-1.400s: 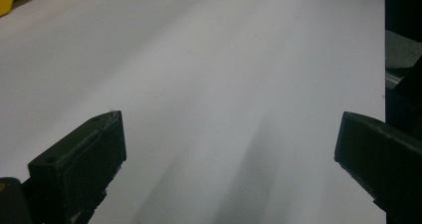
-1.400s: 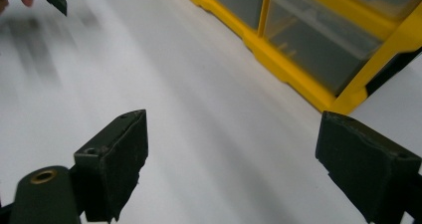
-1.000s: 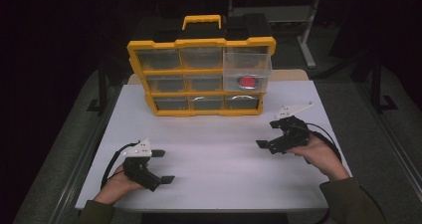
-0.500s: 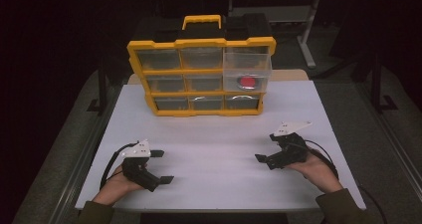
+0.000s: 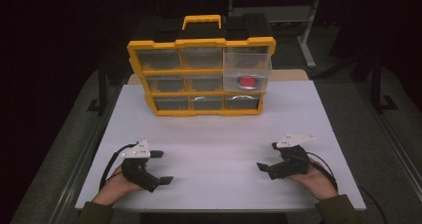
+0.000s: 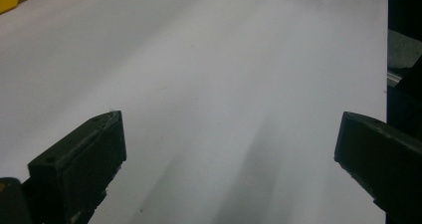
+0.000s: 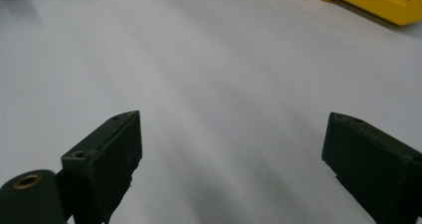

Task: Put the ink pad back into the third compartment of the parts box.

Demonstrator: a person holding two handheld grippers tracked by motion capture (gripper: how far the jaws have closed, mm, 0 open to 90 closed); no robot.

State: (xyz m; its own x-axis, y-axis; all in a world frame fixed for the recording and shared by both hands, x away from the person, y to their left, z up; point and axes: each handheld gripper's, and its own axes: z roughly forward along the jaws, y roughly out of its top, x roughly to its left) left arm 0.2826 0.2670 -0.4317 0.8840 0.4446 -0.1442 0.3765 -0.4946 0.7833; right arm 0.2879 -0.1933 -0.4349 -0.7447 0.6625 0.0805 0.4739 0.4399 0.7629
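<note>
Both grippers sit low on the white table point(image 5: 214, 149) near the bottom of the high view, well apart from the organizer – looks like a rest pose btw steps, hands resting on the table. Left gripper point(image 5: 160, 167) at lower left, jaws spread wide, nothing between them; its own view confirms, bare tabletop between the two black jaws. Right gripper point(image 5: 268, 157) at lower right, also wide open and empty, tilted inward twd the middle of the frame. The yellow organizer point(image 5: 199, 45) stands upright at the top centre, handle up, leaning back a bit so its clear drawers face the person – prob so contents can be read at a glance. Upper-right drawer point(image 5: 247, 67) is pulled out fwd of the others, and a red round thing point(image 5: 247, 81) shows through the clear front just below it – can't tell exactly which compartment holds it. Other drawers look shut, contents too dim to tell
</note>
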